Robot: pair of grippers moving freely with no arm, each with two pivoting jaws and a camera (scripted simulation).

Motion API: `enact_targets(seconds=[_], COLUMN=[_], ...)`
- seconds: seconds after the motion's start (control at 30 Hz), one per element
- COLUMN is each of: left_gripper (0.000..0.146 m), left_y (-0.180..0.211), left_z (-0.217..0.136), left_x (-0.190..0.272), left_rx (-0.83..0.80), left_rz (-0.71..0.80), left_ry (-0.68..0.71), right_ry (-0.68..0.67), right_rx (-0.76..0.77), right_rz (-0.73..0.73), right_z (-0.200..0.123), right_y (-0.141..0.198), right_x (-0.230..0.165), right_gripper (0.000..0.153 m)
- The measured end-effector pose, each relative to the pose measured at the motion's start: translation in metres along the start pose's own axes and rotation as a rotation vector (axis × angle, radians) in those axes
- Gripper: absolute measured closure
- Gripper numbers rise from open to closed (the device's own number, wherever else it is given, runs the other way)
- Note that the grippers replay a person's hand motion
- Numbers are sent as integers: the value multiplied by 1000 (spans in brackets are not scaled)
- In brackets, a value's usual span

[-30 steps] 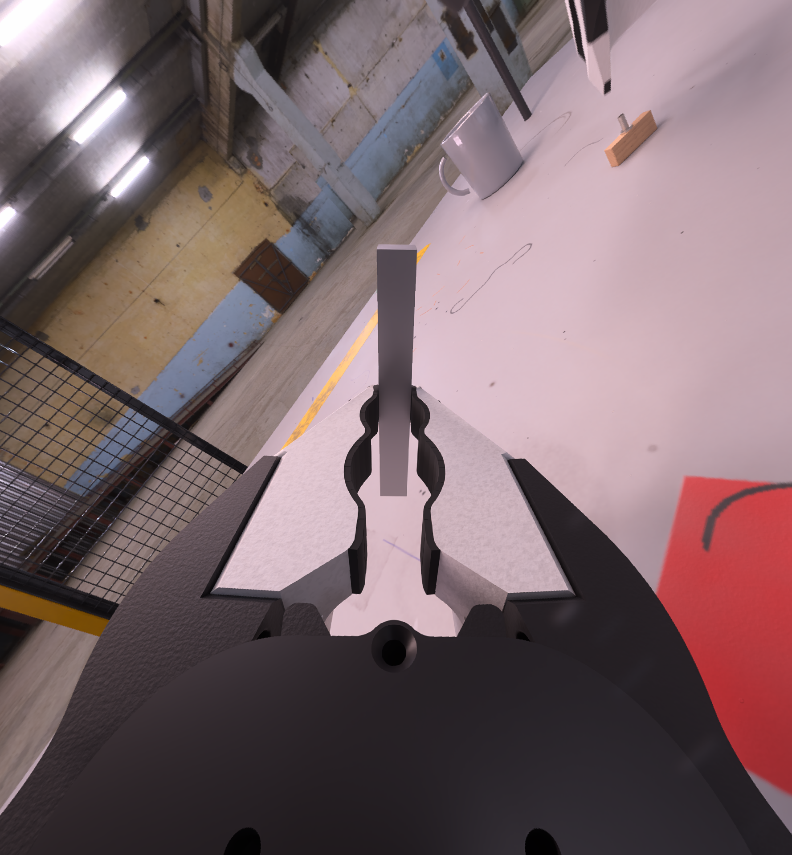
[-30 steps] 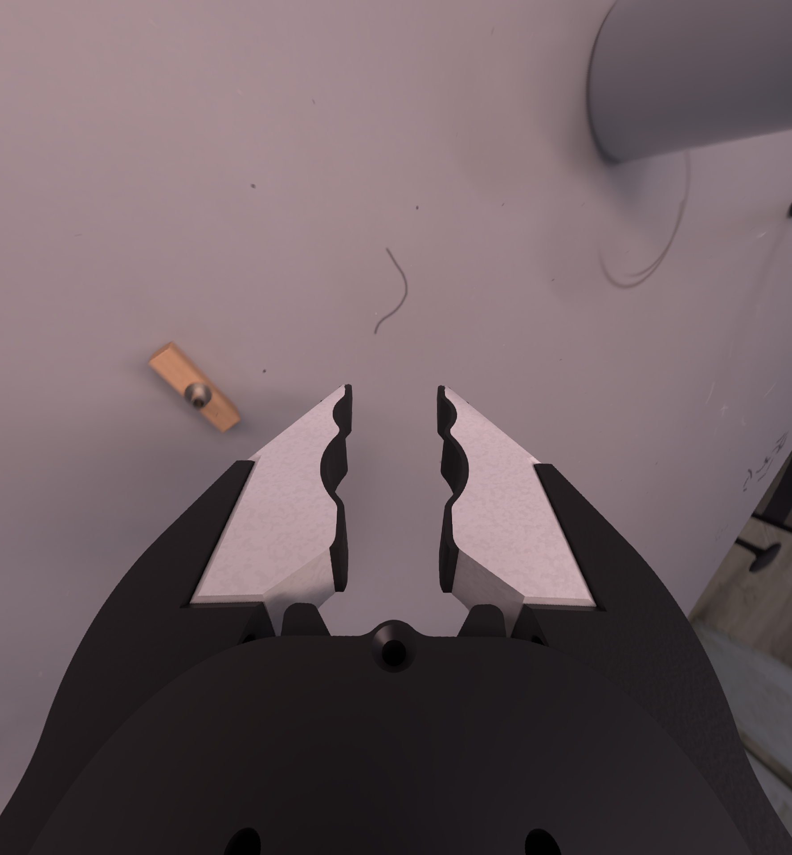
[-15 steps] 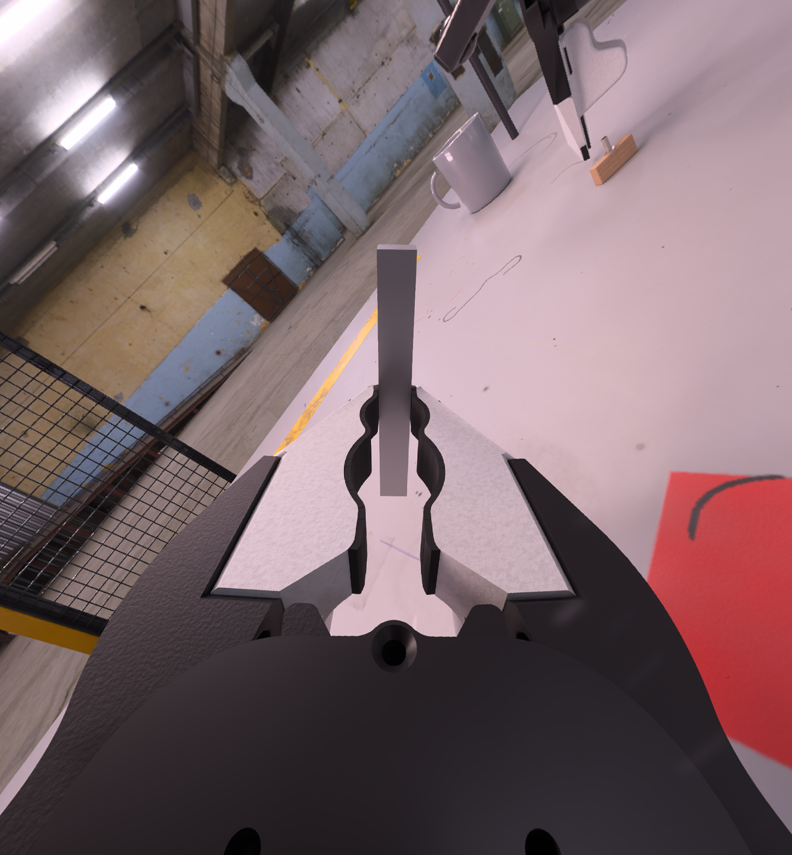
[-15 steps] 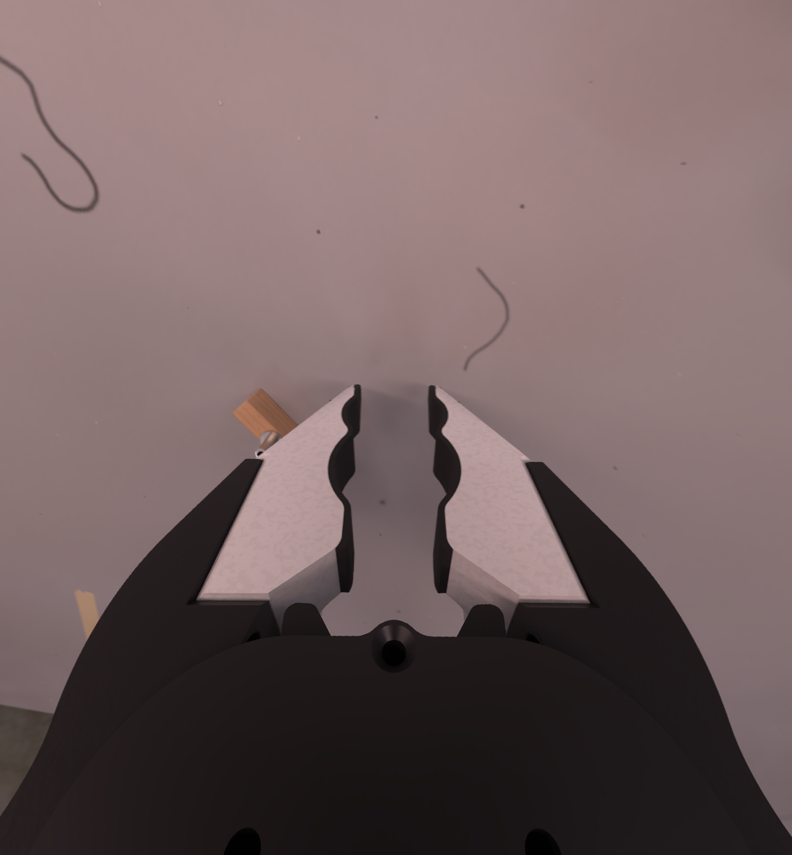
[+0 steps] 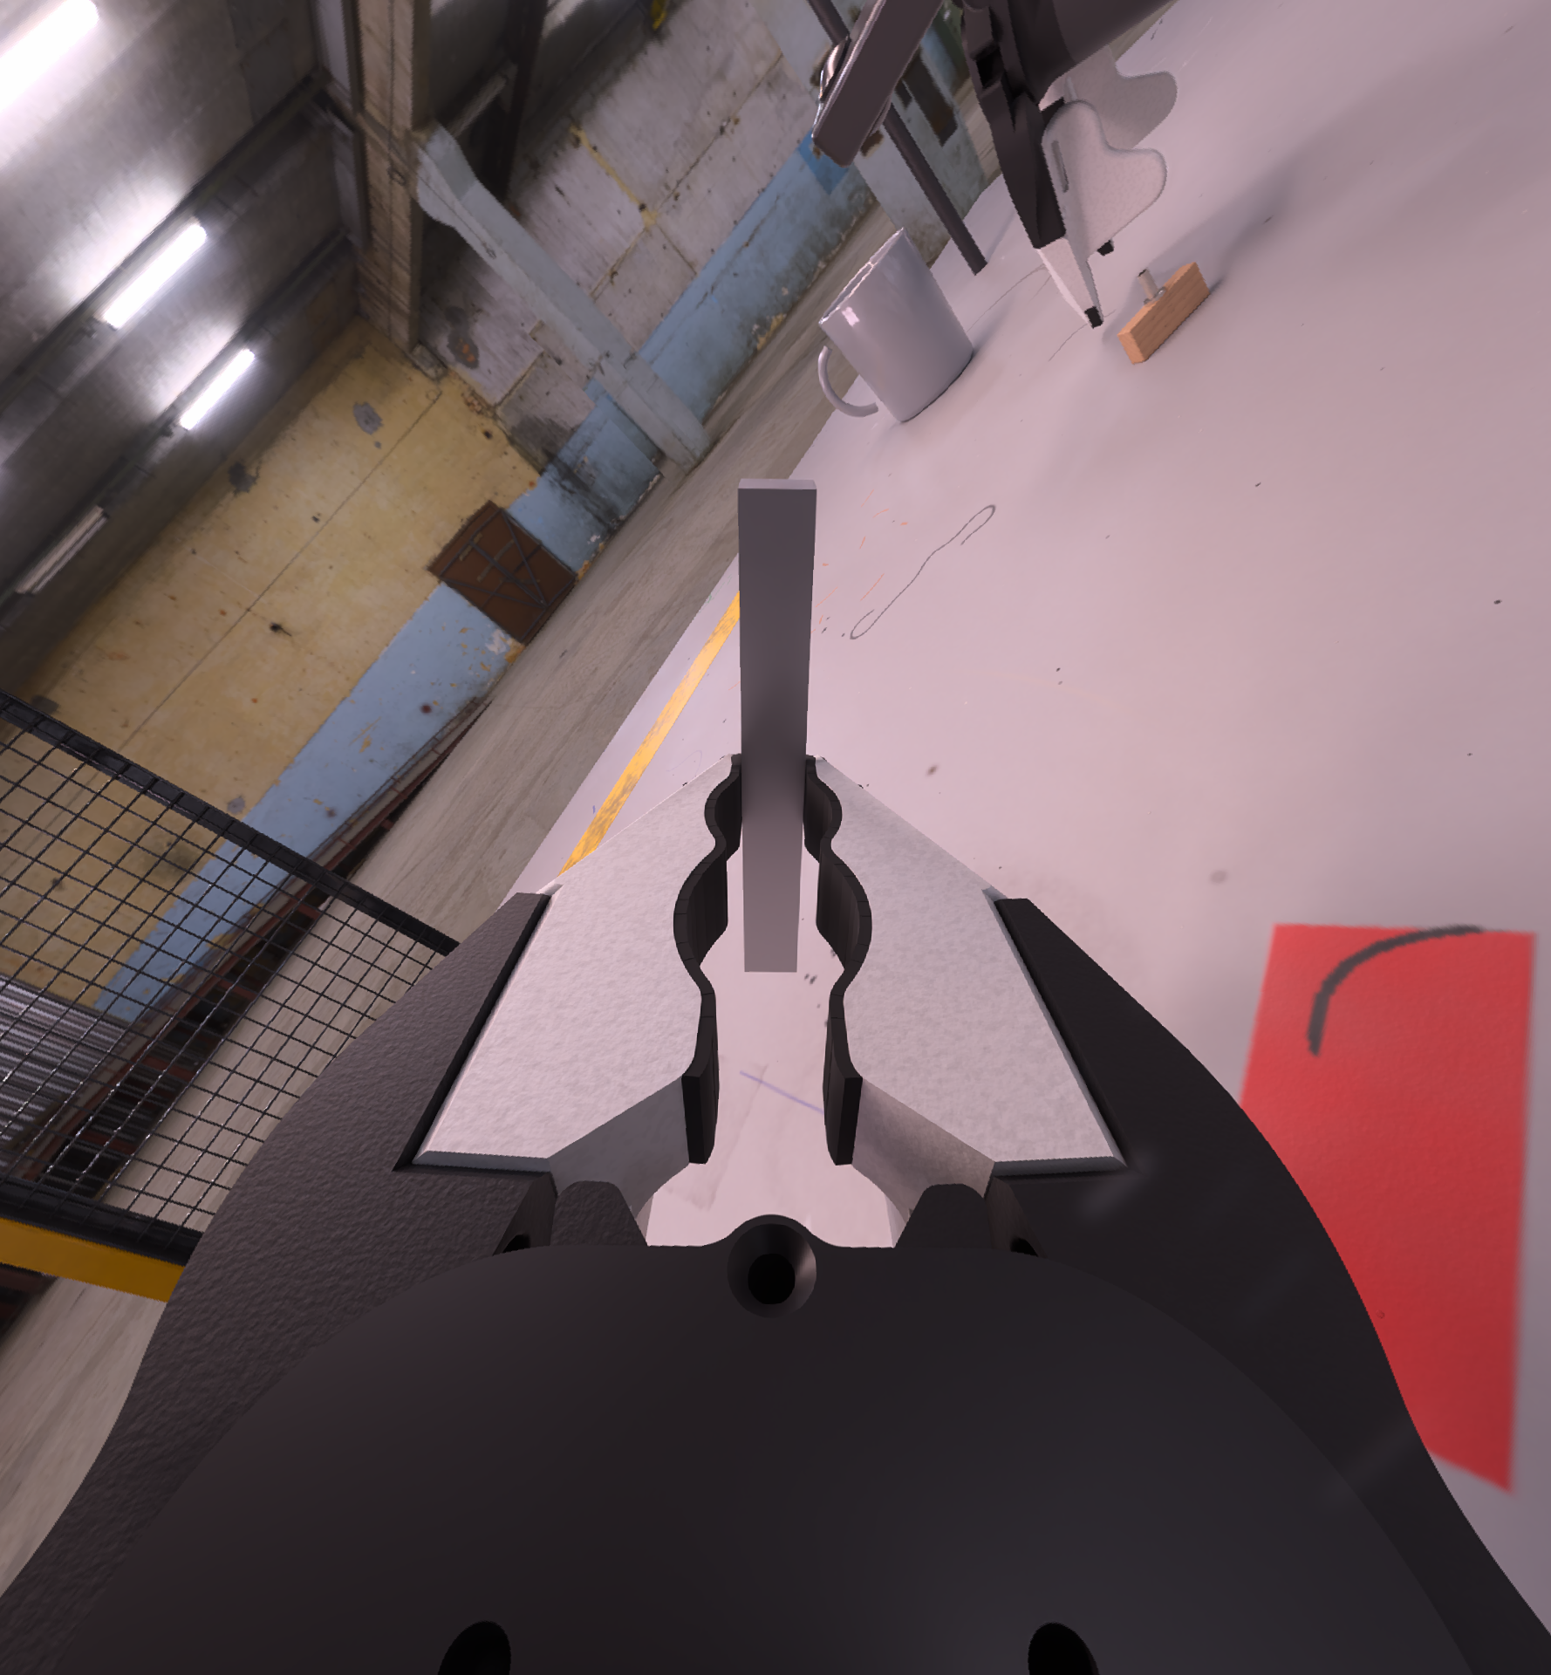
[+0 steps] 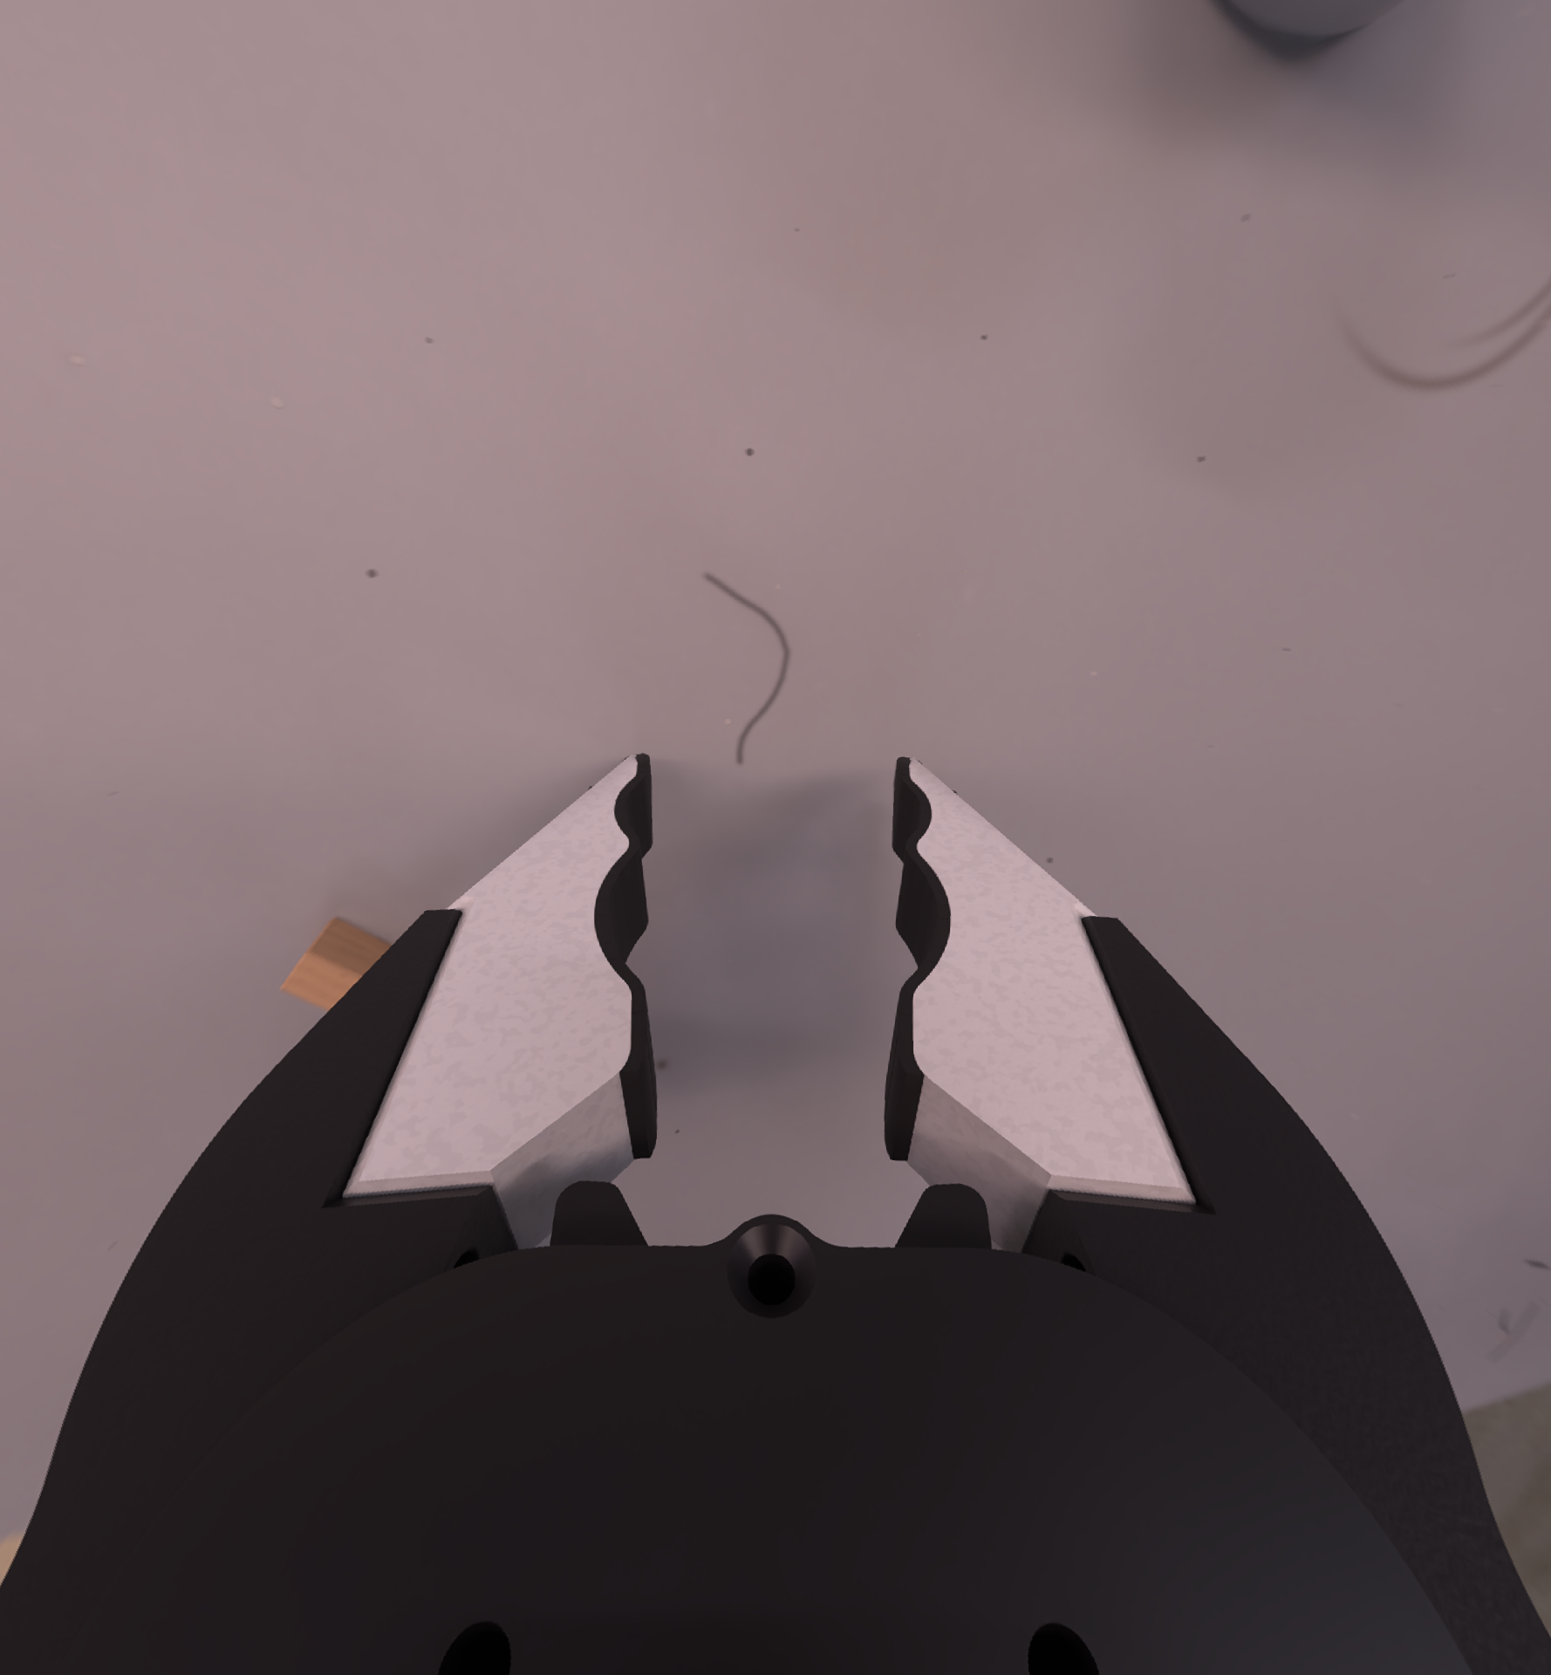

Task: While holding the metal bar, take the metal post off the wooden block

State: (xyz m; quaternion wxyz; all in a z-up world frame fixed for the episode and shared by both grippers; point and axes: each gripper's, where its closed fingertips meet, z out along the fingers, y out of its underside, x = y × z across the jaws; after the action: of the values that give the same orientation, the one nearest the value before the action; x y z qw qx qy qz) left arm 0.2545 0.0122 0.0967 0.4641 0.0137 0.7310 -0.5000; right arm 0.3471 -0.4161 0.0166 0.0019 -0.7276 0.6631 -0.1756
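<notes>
My left gripper (image 5: 774, 770) is shut on a flat grey metal bar (image 5: 776, 653) that sticks out past its fingertips, above the pale table. Far off at the upper right of the left wrist view, the wooden block (image 5: 1162, 314) lies on the table with the short metal post (image 5: 1145, 283) standing in it. My right gripper (image 5: 1082, 299) hangs just left of the block there, pointing down. In the right wrist view the right gripper (image 6: 772, 770) is open and empty over bare table. Only a corner of the wooden block (image 6: 330, 974) shows beside its left finger; the post is hidden.
A grey mug (image 5: 899, 335) stands on the table left of the block, and its rim (image 6: 1288, 23) shows at the top of the right wrist view. Red sheets (image 5: 1379, 1178) lie on the table at the right. The table edge and a mesh fence (image 5: 119, 952) are at the left.
The right gripper has come down closer to the table and block and opened wider; the block slid behind its left finger, hiding the post. The left gripper drifted slightly, still holding the bar.
</notes>
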Motion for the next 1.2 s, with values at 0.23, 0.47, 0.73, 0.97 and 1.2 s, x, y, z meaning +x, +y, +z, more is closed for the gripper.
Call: enact_targets(seconds=[0.23,0.47,0.73,0.97,1.2], left_gripper=[134,134,134,134,134], left_y=[-5,-4,-2,-2,0], left_z=[-2,0,1,2,1], left_x=[0,3,5,4,-3], left_rx=[9,0,-5,-10,-1], left_rz=[16,31,33,33,-32], left_ry=[5,15,27,20,10], right_ry=[-346,-318,-534,-459,-383], right_rx=[-46,-62,-30,23,500], right_rz=[10,-161,-734,-847,-788], right_z=[-12,-43,-63,-46,-157], right_y=[8,24,47,36,-21], right_x=[-28,-39,-75,-81,-67], right_gripper=[111,102,108,148,148])
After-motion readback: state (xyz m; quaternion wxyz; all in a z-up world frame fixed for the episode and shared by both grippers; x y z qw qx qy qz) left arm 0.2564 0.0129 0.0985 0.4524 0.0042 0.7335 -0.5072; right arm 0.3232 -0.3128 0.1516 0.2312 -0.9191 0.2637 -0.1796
